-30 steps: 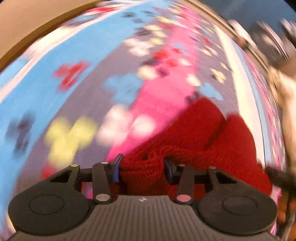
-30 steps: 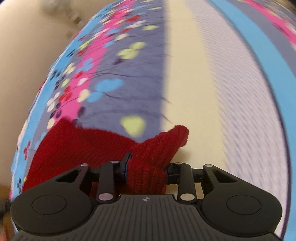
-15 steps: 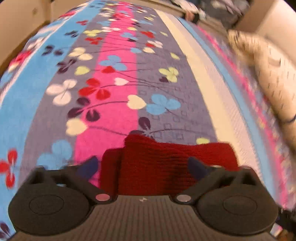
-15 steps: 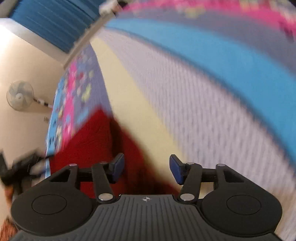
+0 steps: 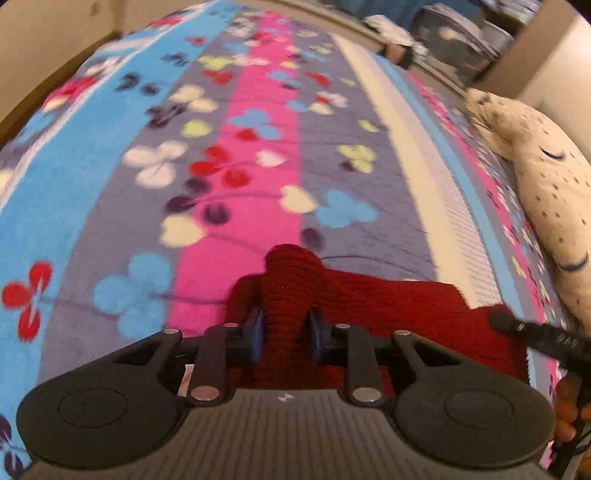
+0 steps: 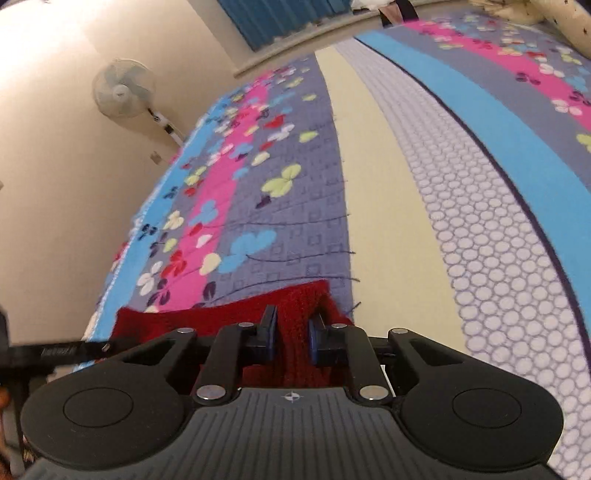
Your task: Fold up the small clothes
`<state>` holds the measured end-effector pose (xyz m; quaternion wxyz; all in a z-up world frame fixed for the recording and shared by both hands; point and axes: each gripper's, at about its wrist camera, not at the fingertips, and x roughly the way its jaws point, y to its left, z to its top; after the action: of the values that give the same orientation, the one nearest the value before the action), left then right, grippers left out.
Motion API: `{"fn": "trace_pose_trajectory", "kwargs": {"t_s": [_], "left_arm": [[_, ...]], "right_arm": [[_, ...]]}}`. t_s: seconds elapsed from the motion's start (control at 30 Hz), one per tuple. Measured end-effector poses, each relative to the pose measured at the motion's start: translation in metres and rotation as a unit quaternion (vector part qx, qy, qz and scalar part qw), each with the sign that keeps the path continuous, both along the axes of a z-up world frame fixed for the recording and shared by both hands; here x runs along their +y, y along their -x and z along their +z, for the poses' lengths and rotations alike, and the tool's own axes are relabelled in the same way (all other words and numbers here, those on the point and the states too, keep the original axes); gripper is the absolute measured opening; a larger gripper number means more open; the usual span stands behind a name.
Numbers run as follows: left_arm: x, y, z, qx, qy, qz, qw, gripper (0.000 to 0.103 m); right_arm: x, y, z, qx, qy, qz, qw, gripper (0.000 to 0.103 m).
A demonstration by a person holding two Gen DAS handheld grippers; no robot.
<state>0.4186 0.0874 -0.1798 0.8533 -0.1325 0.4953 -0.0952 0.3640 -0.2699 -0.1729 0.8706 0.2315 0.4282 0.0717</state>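
A red knitted garment [image 5: 388,306] lies on a bright flowered bedspread [image 5: 258,147]. My left gripper [image 5: 285,334] is closing, and its blue pads pinch a raised fold at the garment's left end. In the right wrist view the same red knit [image 6: 207,317] stretches off to the left. There my right gripper [image 6: 291,338] is closing too, its pads pressed on a bunched corner at the knit's right end. The black tip of the right tool shows at the right edge of the left wrist view, and the left tool's tip at the left edge of the right wrist view.
A cream spotted plush pillow [image 5: 546,192] lies along the bed's right side. A pile of clothes and a dark bag [image 5: 402,44] sit at the far end. A wall fan [image 6: 122,88] and a blue curtain [image 6: 280,18] stand beyond the bed. A cream wall borders the bed's left edge.
Both grippers let go of the red knit, opened wide about half a second ago, and have now closed again on new folds at its two ends. The right gripper swung away and came back.
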Motion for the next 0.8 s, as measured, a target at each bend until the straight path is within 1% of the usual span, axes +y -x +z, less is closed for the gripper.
{"fn": "trace_pose_trajectory", "kwargs": {"t_s": [0.03,0.07,0.1,0.13,0.17,0.2,0.23,0.27,0.37,0.4,0.43,0.47,0.5,0.53,0.57,0.6,0.63,0.7,0.77,0.8], "left_arm": [[0.003,-0.002,-0.006,0.009,0.002,0.003,1.0000,0.031],[0.006,-0.004,-0.008,0.012,0.012,0.011,0.9998,0.039],[0.010,-0.004,-0.008,0.014,0.022,0.020,0.9995,0.044],[0.013,-0.004,-0.007,0.018,0.031,0.029,0.9989,0.066],[0.016,-0.003,-0.005,0.020,0.040,0.039,0.9982,0.085],[0.019,0.001,-0.002,0.012,0.044,0.043,0.9980,0.090],[0.020,0.007,0.001,0.001,0.044,0.044,0.9980,0.095],[0.021,0.014,0.005,-0.005,0.042,0.044,0.9981,0.097],[0.021,0.043,0.007,-0.005,0.057,0.032,0.9979,0.099],[0.019,0.054,0.005,-0.004,0.056,0.029,0.9980,0.099],[0.017,0.065,0.003,-0.002,0.049,0.022,0.9985,0.094],[0.013,0.074,0.000,0.000,0.037,0.016,0.9992,0.068],[0.009,0.083,-0.005,0.006,0.032,0.004,0.9995,0.051],[0.007,0.092,-0.009,0.010,0.035,0.002,0.9993,0.043],[0.007,0.100,-0.009,0.003,0.030,0.013,0.9994,0.041],[0.008,0.104,-0.009,0.000,0.029,0.021,0.9994,0.041],[0.010,0.108,-0.010,0.000,0.031,0.032,0.9990,0.041],[0.014,0.111,-0.010,0.004,0.030,0.050,0.9983,0.050],[0.014,0.118,0.002,-0.005,0.015,0.053,0.9984,0.060],[0.012,0.123,0.010,-0.009,0.009,0.044,0.9990,0.067]], "right_arm": [[0.003,0.000,-0.009,0.008,0.010,0.002,1.000,0.017],[0.004,0.000,-0.012,0.003,0.012,0.000,1.000,0.018],[0.003,0.006,-0.011,-0.009,0.004,-0.007,1.000,0.019],[0.000,0.009,-0.010,-0.011,-0.007,-0.016,1.000,0.025],[-0.006,0.015,-0.011,-0.007,-0.019,-0.027,0.999,0.034],[-0.014,0.021,-0.010,-0.004,-0.035,-0.039,0.999,0.041],[-0.019,0.028,-0.009,-0.002,-0.045,-0.045,0.998,0.054],[-0.024,0.036,-0.007,-0.003,-0.050,-0.053,0.997,0.060],[-0.034,0.069,0.006,-0.015,-0.042,-0.068,0.997,0.063],[-0.034,0.078,0.011,-0.019,-0.040,-0.069,0.997,0.063],[-0.033,0.089,0.014,-0.026,-0.042,-0.063,0.997,0.064],[-0.031,0.097,0.015,-0.026,-0.041,-0.054,0.997,0.058],[-0.026,0.103,0.014,-0.021,-0.032,-0.045,0.998,0.050],[-0.019,0.104,0.011,-0.014,-0.017,-0.032,0.999,0.027],[-0.012,0.102,0.004,-0.003,0.004,-0.020,1.000,0.020],[-0.005,0.097,-0.006,0.015,0.021,-0.017,1.000,0.020],[-0.002,0.092,-0.016,0.024,0.023,-0.018,0.999,0.019],[-0.003,0.086,-0.023,0.027,0.020,-0.031,0.999,0.020],[-0.005,0.090,-0.010,0.029,0.013,-0.041,0.999,0.022],[-0.006,0.097,-0.001,0.022,0.023,-0.046,0.998,0.024]]}}
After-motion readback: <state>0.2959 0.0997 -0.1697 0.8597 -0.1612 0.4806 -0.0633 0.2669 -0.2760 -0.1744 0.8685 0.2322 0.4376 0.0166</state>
